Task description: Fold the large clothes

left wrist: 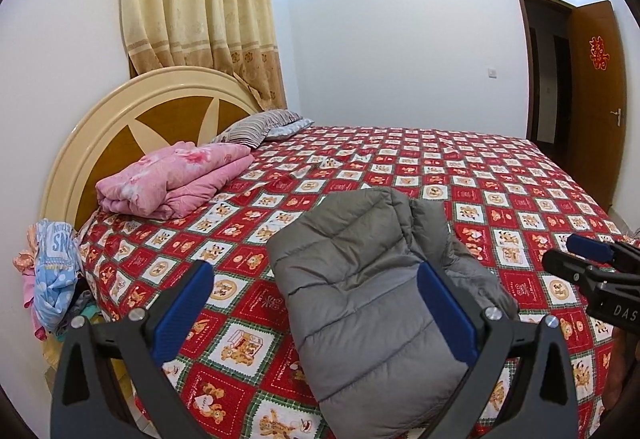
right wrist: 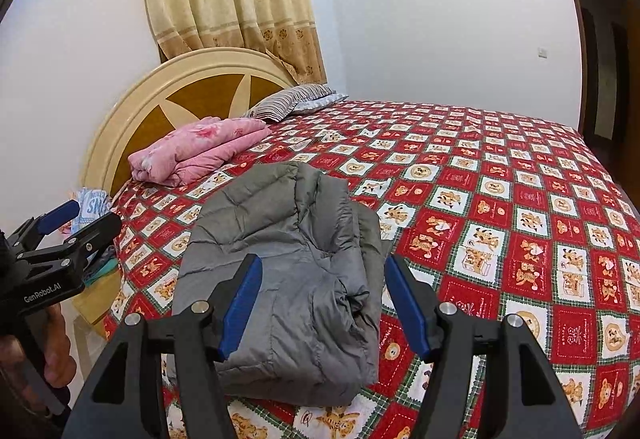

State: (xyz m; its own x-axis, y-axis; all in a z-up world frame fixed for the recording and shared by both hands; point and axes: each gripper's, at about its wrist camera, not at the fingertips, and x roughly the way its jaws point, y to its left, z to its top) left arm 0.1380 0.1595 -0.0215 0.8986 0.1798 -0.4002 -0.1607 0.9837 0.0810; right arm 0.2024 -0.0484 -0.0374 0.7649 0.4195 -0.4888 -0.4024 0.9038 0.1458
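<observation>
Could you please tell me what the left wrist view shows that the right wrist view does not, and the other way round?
Only the left wrist view shows the open door's red emblem and handle. Only the right wrist view shows the hand holding the left tool. Both show the folded grey jacket on the red patterned bedspread, the pink quilt, the headboard and the curtain, with each tool open.

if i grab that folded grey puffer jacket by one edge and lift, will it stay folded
Probably not. The grey puffer jacket looks soft and quilted, so it should droop and unfold from a single edge. Its puffy panels suggest that it is light for its bulk. The shell has a slight sheen, so it may slide on the bedspread or slip between narrow pads.
</observation>
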